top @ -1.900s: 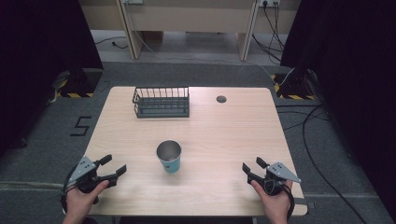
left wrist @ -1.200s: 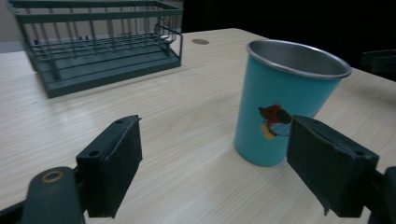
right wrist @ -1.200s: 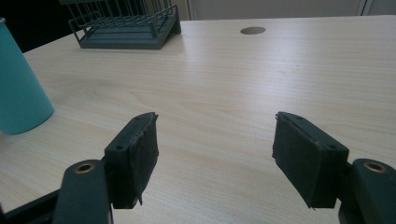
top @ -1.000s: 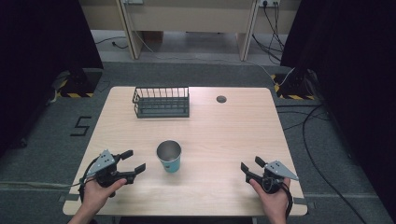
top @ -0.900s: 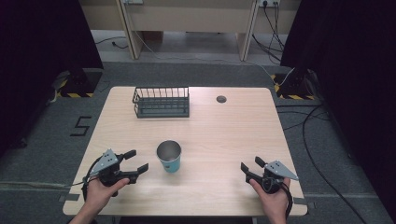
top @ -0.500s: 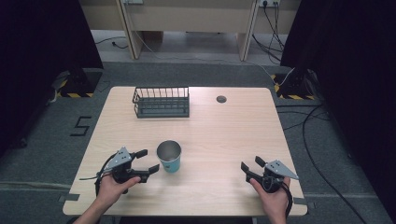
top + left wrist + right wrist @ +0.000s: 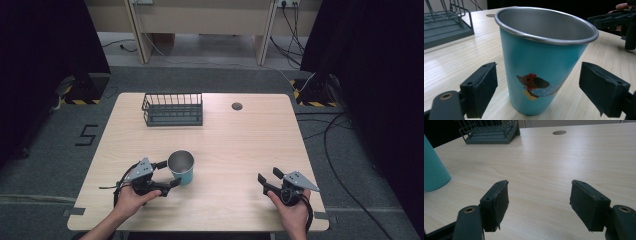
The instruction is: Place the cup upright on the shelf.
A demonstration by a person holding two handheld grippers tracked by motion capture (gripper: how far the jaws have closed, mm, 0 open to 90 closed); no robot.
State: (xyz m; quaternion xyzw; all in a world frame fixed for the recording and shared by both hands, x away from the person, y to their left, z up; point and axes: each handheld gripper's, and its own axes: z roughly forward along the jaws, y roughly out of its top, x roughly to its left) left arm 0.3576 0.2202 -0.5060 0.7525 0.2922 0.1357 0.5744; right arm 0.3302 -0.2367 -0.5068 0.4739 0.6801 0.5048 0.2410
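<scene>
The left tool (image 7: 167,172) is spread wide on either side of the turquoise metal cup with a bare steel rim and inside (image 7: 181,167), one black jaw on each flank of it. In the left gripper view the cup (image 7: 541,60) stands upright between the two pads (image 7: 482,88) with a clear gap on both sides, so nothing is gripped; a small cartoon figure is printed on its wall, low on the side facing the camera. The cup rests on the pale wooden surface (image 7: 240,145), toward the person's near edge and left of centre. The person's left hand (image 7: 131,199) holds that tool from behind, its grey three-cornered plate on top.

The right tool (image 7: 270,178) sits well apart from the cup, near the front right part of the surface, held by the right hand (image 7: 291,210). Its jaws are also released, with only bare wood between them in the right gripper view (image 7: 539,205), where the cup's turquoise side (image 7: 434,170) shows at the left edge.

At the far side of the surface stands a dark wire rack basket (image 7: 173,108), left of centre, upright and with nothing seen in it. To its right, apart from it, a small round dark grommet (image 7: 237,106) is set into the wood.
</scene>
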